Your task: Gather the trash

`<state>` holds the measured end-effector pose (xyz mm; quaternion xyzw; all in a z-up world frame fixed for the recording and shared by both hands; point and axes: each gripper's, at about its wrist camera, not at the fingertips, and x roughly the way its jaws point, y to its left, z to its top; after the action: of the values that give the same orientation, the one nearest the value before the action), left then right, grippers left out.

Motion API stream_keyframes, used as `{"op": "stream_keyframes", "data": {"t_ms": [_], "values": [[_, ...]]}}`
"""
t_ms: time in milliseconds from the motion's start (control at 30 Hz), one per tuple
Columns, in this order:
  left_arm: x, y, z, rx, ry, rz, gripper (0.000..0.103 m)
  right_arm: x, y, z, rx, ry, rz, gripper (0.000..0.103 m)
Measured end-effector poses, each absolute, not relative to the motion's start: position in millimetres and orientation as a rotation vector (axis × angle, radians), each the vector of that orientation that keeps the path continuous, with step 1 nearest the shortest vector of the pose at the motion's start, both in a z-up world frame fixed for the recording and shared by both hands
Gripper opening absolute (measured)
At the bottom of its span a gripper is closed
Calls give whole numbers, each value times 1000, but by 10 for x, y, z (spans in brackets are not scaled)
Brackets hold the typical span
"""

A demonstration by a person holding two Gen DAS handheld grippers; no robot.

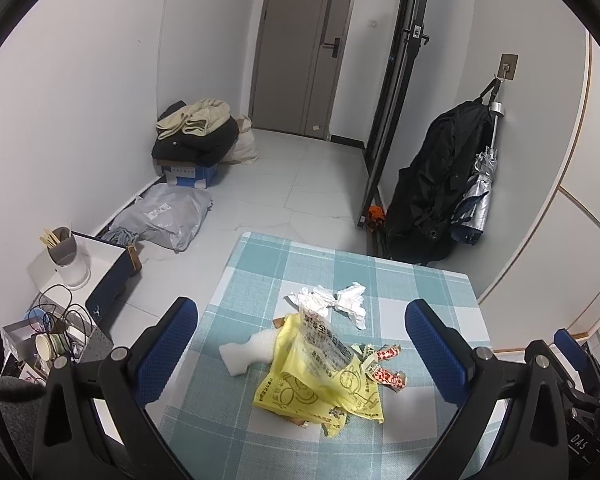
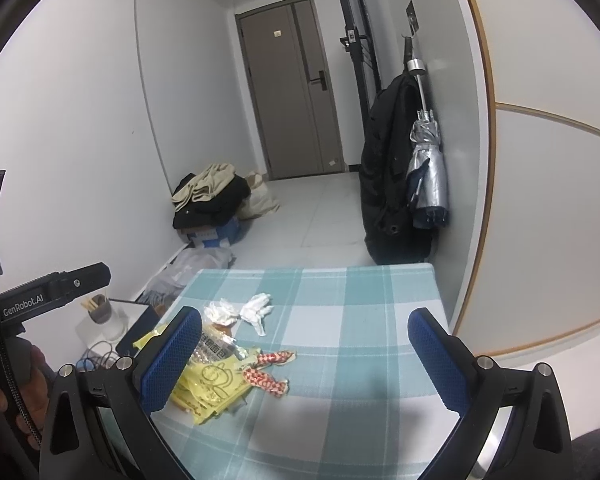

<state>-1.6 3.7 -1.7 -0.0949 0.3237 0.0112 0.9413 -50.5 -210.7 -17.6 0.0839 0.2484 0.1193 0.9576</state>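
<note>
Trash sits mid-table on the checked cloth point(image 1: 400, 280): yellow plastic bag point(image 1: 320, 380) on top, white foam piece point(image 1: 248, 354) poking out its left side, crumpled white tissues point(image 1: 332, 300) just behind, red-white checked wrappers point(image 1: 386, 368) touching bag's right edge. Left gripper point(image 1: 302, 344) hangs above the pile, angled down, jaws wide, holding nothing. Right gripper point(image 2: 306, 354) is lower, over the table's right part, jaws also wide & empty; its left finger overlaps the bag in view, contact unclear. A hand point(image 2: 4, 392) grips the left unit's handle.
</note>
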Motion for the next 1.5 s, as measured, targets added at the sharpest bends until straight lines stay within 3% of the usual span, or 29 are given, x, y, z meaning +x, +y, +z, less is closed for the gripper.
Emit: {"op": "stream_keyframes", "data": {"t_ms": [1500], "values": [[60, 157, -113, -244, 723, 16, 102, -490, -2085, -165, 165, 505, 231, 103]]}}
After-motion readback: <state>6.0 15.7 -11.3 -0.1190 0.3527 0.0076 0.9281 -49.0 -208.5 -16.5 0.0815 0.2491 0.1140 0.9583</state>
